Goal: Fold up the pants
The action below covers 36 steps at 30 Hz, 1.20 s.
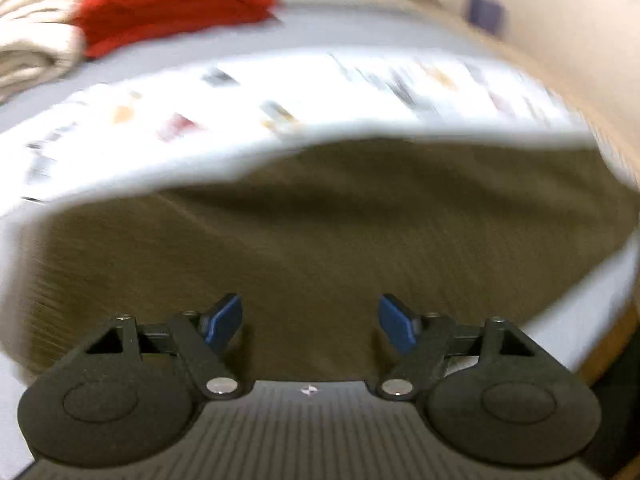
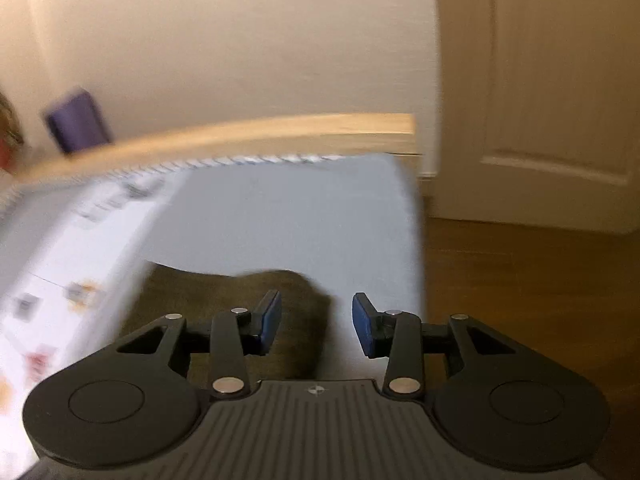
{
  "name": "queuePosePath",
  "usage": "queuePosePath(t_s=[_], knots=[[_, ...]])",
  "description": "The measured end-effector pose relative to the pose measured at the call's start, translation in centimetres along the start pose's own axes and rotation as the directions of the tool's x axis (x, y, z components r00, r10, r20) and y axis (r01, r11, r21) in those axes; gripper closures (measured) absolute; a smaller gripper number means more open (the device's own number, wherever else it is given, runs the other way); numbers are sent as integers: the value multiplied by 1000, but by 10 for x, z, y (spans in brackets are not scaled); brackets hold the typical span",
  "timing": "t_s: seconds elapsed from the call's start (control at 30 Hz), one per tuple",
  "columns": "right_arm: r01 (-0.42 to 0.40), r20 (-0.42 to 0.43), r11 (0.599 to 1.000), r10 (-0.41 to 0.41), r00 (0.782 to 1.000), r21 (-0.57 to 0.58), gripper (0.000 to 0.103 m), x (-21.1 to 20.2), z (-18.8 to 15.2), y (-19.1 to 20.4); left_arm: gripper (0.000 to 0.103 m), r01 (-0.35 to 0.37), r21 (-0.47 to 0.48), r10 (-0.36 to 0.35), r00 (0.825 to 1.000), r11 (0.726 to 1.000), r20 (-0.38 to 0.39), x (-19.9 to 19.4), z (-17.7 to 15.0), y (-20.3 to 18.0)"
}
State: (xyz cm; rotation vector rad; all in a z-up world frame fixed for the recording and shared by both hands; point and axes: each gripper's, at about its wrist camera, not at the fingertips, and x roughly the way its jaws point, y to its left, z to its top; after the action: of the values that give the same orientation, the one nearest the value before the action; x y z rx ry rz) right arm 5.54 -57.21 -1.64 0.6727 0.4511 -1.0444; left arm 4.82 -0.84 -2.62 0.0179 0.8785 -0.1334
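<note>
The olive-brown pants (image 1: 320, 220) lie spread flat on the bed and fill the middle of the left wrist view. My left gripper (image 1: 310, 308) hovers over them with its blue pads wide apart and nothing between them. In the right wrist view only a corner of the pants (image 2: 224, 292) shows, lying on the grey sheet (image 2: 288, 212). My right gripper (image 2: 316, 304) hangs above the edge of that corner, open, its pads clear of the cloth. Both views are blurred.
A white printed cover (image 1: 280, 92) lies beyond the pants. Folded red cloth (image 1: 172, 4) and cream cloth (image 1: 32, 40) are stacked at the far left. The wooden bed frame (image 2: 240, 132), a purple object (image 2: 76, 120), a door (image 2: 540, 80) and the wood floor (image 2: 520, 300) surround the bed's corner.
</note>
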Motion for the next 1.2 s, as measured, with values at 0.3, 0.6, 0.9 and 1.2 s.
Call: queuePosePath(t_s=[0.3,0.6,0.9,1.2], knots=[[-605,-59,795,602,796,-41,55,-63,-4,10,14,-147,-237,163,985,960,49,-29,39,179],[-656,-153,755,648,746,3,53,-82,-15,-19,5,23,-599,-81,994,800,-71,39,13,268],[-590,-193,806,588,785,56,52,-89,-52,-19,3,83,-512,-169,978,855,-123,71,19,249],[-626,-245,767,585,773,-141,52,-113,-73,20,56,85,-399,-96,995,913,-7,40,22,249]])
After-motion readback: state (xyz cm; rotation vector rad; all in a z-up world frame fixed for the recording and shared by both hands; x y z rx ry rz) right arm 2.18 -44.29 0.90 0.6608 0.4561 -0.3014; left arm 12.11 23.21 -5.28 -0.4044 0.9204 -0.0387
